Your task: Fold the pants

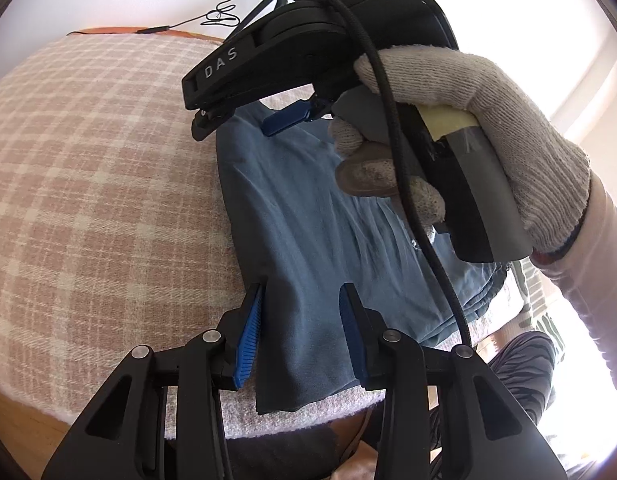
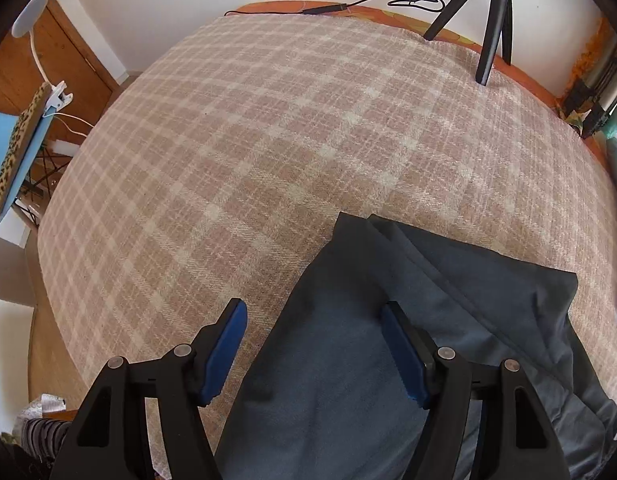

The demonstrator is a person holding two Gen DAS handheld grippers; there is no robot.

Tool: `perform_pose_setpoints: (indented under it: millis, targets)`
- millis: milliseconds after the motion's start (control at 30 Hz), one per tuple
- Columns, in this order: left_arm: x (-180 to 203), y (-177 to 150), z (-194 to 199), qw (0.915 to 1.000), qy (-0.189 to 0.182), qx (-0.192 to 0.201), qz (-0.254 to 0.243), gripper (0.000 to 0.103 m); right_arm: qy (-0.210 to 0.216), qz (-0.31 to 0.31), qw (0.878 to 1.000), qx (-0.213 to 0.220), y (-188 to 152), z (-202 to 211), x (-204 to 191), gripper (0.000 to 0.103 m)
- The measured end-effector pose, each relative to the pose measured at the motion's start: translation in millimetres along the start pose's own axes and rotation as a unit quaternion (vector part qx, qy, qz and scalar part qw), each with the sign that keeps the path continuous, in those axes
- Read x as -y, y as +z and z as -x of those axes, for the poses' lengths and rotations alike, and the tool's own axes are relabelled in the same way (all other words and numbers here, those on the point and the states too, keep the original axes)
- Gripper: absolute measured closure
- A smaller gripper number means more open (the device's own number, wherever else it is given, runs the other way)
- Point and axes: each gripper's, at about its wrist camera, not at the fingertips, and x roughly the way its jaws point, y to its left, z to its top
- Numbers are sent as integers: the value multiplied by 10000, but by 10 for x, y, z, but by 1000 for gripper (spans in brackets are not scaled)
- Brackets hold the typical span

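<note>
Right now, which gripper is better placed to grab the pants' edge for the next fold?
Left gripper: its open jaws already straddle the blue pants edge. Right gripper hangs open above them.

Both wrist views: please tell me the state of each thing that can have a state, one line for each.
Blue pants: folded into a flat stack on the plaid blanket, held by no gripper.
Left gripper: open, fingertips over the near edge of the pants.
Right gripper: open, over the pants' left edge.
Plaid blanket: spread flat.
Tripod: standing at the far edge.
</note>
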Motion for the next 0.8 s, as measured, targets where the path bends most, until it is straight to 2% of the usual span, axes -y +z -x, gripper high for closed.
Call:
perform_pose_setpoints:
  millis: [100,200,233,267,300,333,367,533,600,667,700,800]
  targets:
    - [107,12,-63,10000,35,-14,-67,67,-438,239,9986,-201,77,-103,-97,35]
    - [169,15,-95,9998,131,-8,-126,67,-781,399,9956,-320,117,-183,-136,50]
    - [182,13,-94,9998,164,1,-133,67,-747,366,9960,-332,127,-193,-122,54]
    - [179,5,-82,9996,233,24,-135,62,-700,331,9965,-311,135,-188,-106,58]
    - [180,4,-84,9994,316,32,-121,59,-691,304,9967,-290,141,-179,-88,67]
    - [180,4,-91,9993,380,11,-71,52,-675,281,9970,-272,145,-169,-67,72]
    - [161,4,-111,9992,408,-36,17,50,-631,258,9973,-261,139,-154,-38,74]
    - [102,-23,-218,9989,292,-221,297,51,-162,-109,9997,-141,152,-94,146,87]
    - [144,-22,-227,9994,184,-166,228,54,16,-233,9997,-79,143,-65,211,89]
    - [162,-27,-244,9997,83,-124,167,92,174,-330,9993,-3,127,-31,287,93]
    - [185,-16,-241,9999,26,-71,152,95,251,-381,9989,46,115,-12,316,95]
    - [270,21,-193,9997,-209,87,91,95,489,-533,9971,234,57,118,394,99]
